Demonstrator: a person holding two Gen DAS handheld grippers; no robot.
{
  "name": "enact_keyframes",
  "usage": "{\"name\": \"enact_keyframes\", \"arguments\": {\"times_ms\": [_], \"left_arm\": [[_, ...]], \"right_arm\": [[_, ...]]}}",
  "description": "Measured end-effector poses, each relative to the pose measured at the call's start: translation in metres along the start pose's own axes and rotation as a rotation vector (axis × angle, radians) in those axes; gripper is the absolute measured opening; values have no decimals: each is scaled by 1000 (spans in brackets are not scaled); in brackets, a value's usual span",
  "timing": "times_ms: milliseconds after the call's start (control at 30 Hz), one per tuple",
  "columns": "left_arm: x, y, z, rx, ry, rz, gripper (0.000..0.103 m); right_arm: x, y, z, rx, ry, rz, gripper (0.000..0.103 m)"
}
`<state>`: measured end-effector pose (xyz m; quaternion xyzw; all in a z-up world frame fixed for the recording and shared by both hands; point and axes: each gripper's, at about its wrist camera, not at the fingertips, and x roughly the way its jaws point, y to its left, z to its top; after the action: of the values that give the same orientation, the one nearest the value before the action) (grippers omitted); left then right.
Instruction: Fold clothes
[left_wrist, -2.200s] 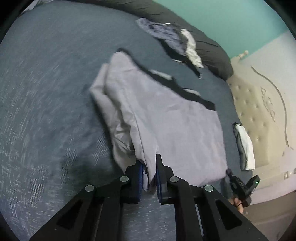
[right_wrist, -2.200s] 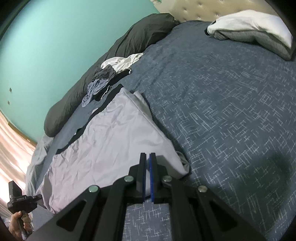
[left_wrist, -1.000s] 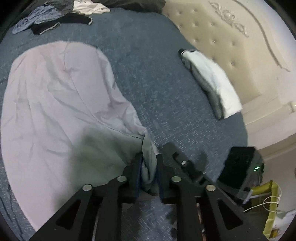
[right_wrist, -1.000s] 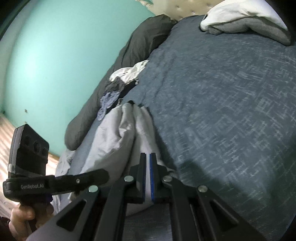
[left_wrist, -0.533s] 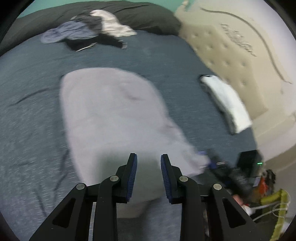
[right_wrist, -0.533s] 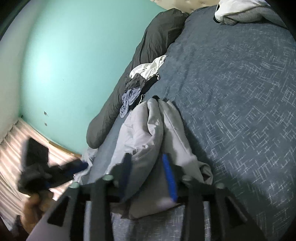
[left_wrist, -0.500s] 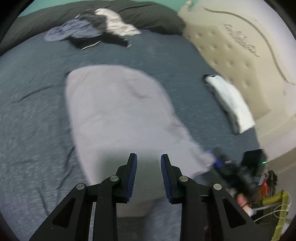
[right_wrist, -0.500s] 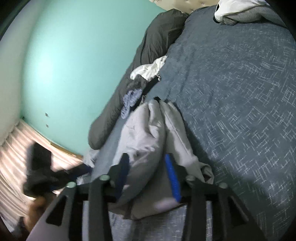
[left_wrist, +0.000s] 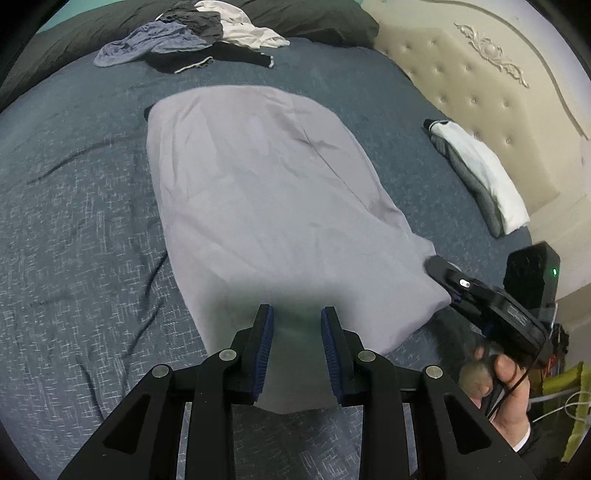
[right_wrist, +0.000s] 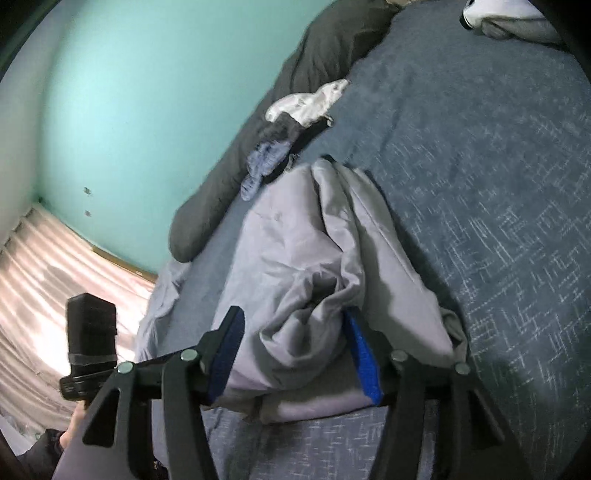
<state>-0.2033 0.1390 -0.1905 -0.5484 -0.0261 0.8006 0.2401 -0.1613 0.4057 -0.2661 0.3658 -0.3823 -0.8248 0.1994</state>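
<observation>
Grey garment lies spread lengthwise down the middle of the bed, folded to a long panel with its far edge squared off and its near edge running under the left gripper. That gripper hovers over the near hem with its blue-padded fingers apart and nothing between them. The garment's left edge is straight; its right edge curves out to a corner beside the right gripper, which is seen from the left wrist view held in a hand at the bed's near right side.

From the right wrist view the same garment is bunched into loose folds at that corner, and a hump of cloth sits between the right gripper's fingers, which stand wide apart, not clamped.

Open blue bedspread runs on both sides of the garment, widest to the left. At the far end a pile of loose clothes rests against a dark bolster, apart from the garment's far edge. A folded white and grey stack lies near the tufted headboard, well apart from the garment's right edge.
</observation>
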Motion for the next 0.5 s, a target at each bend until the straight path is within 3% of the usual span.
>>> {"name": "enact_keyframes", "arguments": {"times_ms": [33,133,267,400,500], "left_arm": [[6,-1,-2,8,13,3,29],[13,-1,-6,4,21,0,29],[8,-2,-7,-10,8,-21,29],[-11,-7,-15,37,-2,-25,30],[-9,-5,-31,53,3,13,30]], "right_arm": [[3,-4,1,11,8,-15,27],[4,-16,2,53,6,-22,13],[-4,-10,4,15,-23,-17,10],[-10,-3,6,-19,-58,-11,10],[-12,-9,7,8,-64,-1,10]]}}
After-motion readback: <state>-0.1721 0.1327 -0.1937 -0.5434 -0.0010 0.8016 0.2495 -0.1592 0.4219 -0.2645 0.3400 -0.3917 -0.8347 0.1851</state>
